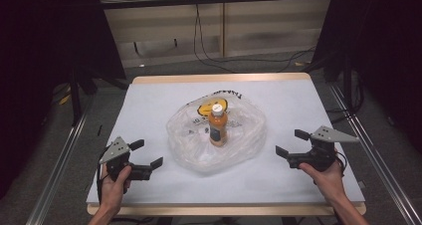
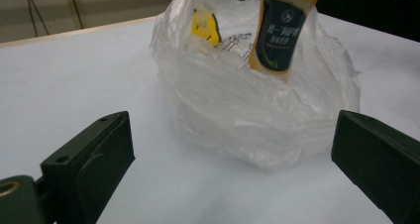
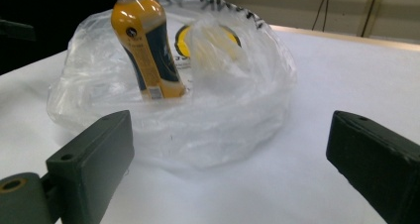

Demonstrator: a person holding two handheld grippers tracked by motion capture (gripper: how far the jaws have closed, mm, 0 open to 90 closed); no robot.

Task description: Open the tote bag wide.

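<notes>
An orange drink bottle [image 1: 218,125] with a white cap and dark label stands upright inside a crumpled clear plastic bag [image 1: 199,153] at the table's middle. The bag carries a yellow smiley print [image 1: 211,105]. My left gripper [image 1: 148,154] hovers left of the bag, open, nothing between its jaws. My right gripper [image 1: 291,143] is to the bag's right, also open and empty. In the left gripper view the bottle [image 2: 282,28] and bag [image 2: 257,120] lie ahead between the jaws. The right gripper view shows the bottle [image 3: 146,45] within the bag [image 3: 218,115].
The white table sheet [image 1: 149,105] covers a wooden top with bare edges. Metal rails [image 1: 59,160] run along both sides of the table. Cables [image 1: 239,63] lie on the floor beyond the far edge. Dark curtains hang at both sides.
</notes>
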